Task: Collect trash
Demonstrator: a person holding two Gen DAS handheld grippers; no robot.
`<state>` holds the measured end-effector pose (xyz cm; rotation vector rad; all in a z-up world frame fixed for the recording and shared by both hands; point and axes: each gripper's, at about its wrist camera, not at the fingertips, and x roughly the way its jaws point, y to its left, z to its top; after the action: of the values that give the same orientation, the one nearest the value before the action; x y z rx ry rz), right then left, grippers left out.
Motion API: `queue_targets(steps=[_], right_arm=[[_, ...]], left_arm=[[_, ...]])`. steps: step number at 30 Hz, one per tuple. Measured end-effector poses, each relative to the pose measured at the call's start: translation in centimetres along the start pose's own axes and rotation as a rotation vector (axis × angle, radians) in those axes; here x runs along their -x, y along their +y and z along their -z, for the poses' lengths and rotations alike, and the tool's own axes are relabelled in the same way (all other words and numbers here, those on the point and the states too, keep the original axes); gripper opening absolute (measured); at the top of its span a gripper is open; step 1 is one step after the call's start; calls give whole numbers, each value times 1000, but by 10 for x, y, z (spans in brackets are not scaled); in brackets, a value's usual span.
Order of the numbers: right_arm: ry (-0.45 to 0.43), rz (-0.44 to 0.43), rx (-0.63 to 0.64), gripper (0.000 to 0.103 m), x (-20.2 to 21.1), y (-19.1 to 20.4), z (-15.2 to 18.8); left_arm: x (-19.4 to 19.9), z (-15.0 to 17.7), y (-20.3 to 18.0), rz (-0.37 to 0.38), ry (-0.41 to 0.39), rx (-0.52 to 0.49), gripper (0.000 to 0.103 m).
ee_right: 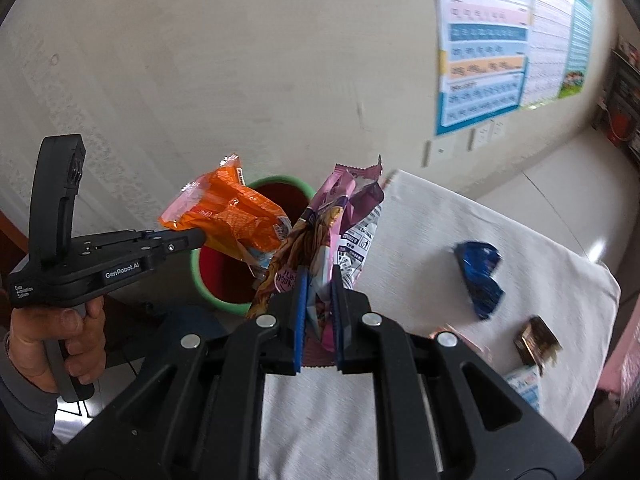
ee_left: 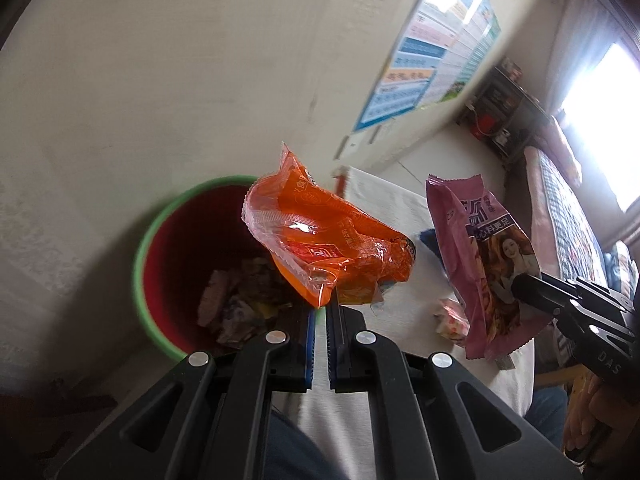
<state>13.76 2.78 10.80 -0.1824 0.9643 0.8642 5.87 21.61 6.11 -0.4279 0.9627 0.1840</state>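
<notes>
My left gripper (ee_left: 322,312) is shut on an orange snack wrapper (ee_left: 328,240) and holds it over the red bin with a green rim (ee_left: 138,264), which has trash inside. My right gripper (ee_right: 320,284) is shut on a pink-purple snack bag (ee_right: 340,216), held just right of the bin (ee_right: 280,182), above the table edge. In the left wrist view the pink bag (ee_left: 480,264) hangs from the right gripper (ee_left: 520,290). In the right wrist view the left gripper (ee_right: 200,240) holds the orange wrapper (ee_right: 232,216) over the bin.
A white cloth-covered table (ee_right: 440,240) carries a blue wrapper (ee_right: 480,276), a brown wrapper (ee_right: 536,340) and a light blue-white packet (ee_right: 524,388). A pink-white crumpled wrapper (ee_left: 452,318) lies on it too. A poster (ee_right: 500,44) hangs on the wall behind.
</notes>
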Motion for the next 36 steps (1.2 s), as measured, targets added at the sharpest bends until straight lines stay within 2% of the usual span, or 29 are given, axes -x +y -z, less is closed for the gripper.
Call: queue_targets(steps=[18,29,32,33,34,36], right_arm=[[62,-112,103,12,-73,70,-39],[72,-110,112,12,-97,78,-52],[72,-111,106,22,-98,77,-53],[66,-104,108,29,-96,77,-53],[63,-102,107,36,-94,76,-53],[60,-96,104,41,-92,75,-54]], left_arm=[[16,-2,90,-104,2,110,2],[13,-14,105,-125,5,113,5],[12,-17,103,-117,8,104,7],[13,-17,102,-121,5,102,8],[13,-17,102,-122,3,102,10],[15,-16,101,-118,-3,111,19]])
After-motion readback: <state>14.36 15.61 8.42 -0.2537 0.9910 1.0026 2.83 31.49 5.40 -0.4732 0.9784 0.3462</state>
